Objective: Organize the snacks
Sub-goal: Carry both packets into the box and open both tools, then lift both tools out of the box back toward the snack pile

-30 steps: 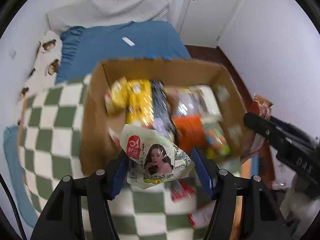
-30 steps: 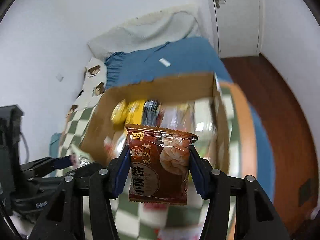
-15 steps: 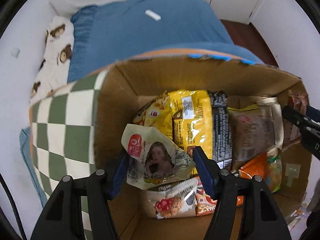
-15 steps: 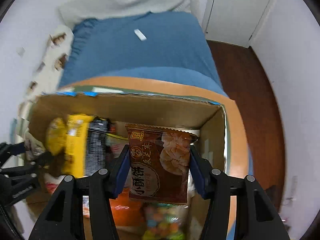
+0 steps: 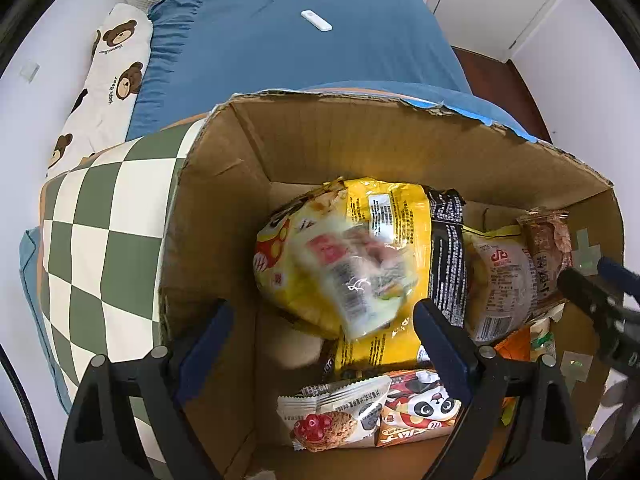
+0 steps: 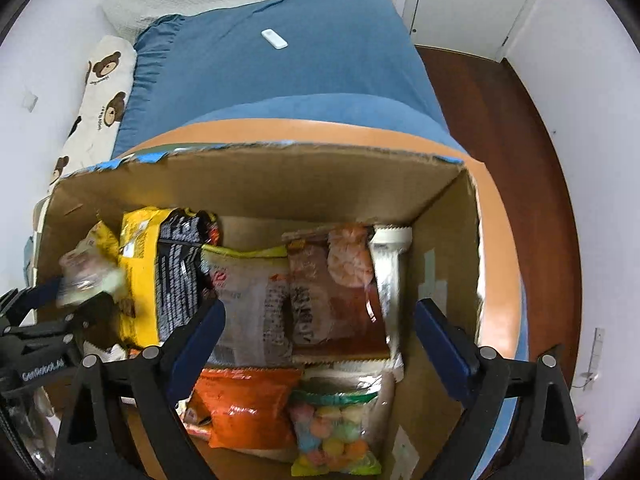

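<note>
The left gripper (image 5: 320, 334) points down into the open cardboard box (image 5: 360, 136), its jaws opening with the blue pads wide apart. Between them, blurred and touching neither pad, is a pale green-and-white snack packet (image 5: 352, 276), lying over a large yellow bag (image 5: 384, 216) (the blur makes it hard to tell whether the packet has settled). Just beside the yellow bag is a black printed bag (image 5: 448, 256), then a clear bag with a red logo (image 5: 500, 280). Below the fingers a white wrapper showing a red-berry cake (image 5: 332, 416) lies beside an orange pack with a panda face (image 5: 424, 412).

The right gripper (image 6: 320, 334) also points down into the same box (image 6: 280, 176), its jaws opening too and nothing pressed by either pad. The brown pastry packet (image 6: 340, 288) sits free between the pads, resting among the other snacks next to a white-ended wrapper (image 6: 390, 252). Nearer the camera lie an orange bag (image 6: 248, 404) and a clear bag of coloured candy balls (image 6: 332, 432). At the left edge of this view the other tool's black frame shows, with the blurred pale packet near its tips.

Outward, the box stands on a green-and-white checked cloth (image 5: 96, 232) with an orange border (image 6: 500, 240). Beyond it is a bed with a blue sheet (image 5: 300, 48), a small white remote (image 5: 316, 21) lying on it, and a bear-print pillow (image 5: 108, 68) along the wall. Dark wooden floor (image 6: 500, 120) runs along the right side.
</note>
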{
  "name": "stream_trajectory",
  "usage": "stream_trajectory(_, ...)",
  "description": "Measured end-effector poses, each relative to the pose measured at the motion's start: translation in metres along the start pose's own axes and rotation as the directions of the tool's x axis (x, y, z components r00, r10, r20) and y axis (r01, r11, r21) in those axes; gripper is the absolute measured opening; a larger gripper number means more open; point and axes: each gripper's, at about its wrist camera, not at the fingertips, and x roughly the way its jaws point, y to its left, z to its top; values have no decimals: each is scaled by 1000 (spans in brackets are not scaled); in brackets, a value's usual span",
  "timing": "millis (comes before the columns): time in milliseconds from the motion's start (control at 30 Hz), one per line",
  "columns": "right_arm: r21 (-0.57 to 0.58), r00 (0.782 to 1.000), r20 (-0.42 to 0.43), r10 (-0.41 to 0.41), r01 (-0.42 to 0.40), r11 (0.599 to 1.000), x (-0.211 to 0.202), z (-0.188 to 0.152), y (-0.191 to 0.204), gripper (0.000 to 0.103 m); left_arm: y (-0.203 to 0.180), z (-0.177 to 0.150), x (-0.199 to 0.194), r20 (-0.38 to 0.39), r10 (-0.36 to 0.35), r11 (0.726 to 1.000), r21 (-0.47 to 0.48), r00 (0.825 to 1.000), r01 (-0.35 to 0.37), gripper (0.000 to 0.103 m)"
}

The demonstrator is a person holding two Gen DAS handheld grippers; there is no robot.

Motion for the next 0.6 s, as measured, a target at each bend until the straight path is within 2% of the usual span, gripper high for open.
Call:
stream_trajectory(233, 3, 999, 33, 29, -29, 1000, -18, -23, 9, 97, -6, -14, -14, 37, 1, 1000, 3, 999, -1, 92)
stream_trajectory(433, 3, 996, 79, 43, -44, 999, -41, -49, 11, 97, -10, -32, -39, 101, -10, 1000, 6, 995, 9, 92)
stream_trajectory(600, -20, 990, 128, 51, -49, 999, -64, -67, 17, 97, -16, -55, -67, 176, -1, 1000, 23, 984, -3, 92)
